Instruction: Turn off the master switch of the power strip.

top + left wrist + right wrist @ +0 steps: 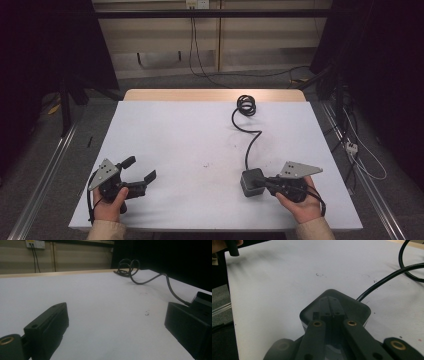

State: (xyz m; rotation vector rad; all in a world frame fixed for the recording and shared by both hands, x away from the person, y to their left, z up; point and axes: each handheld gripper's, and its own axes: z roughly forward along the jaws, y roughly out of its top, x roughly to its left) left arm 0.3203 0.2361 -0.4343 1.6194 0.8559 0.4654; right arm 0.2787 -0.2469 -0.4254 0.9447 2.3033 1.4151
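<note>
Right tool (261, 183) of mine sits closed over the dark grey cube-shaped power adapter (251, 182), apparently gripping it, near the white worktop (190, 145) front edge; left tool (145, 172) released.

Lab or test bay, not home. White-covered table (200, 145) stands alone on grey floor, metal rails (45, 175) running along both sides. Dark curtains (45, 45) flank it (lighting dim). Bare panelled wall (165, 40) behind, wall sockets (196, 4) with cables (200, 60) hanging down, loose leads on floor.
</note>
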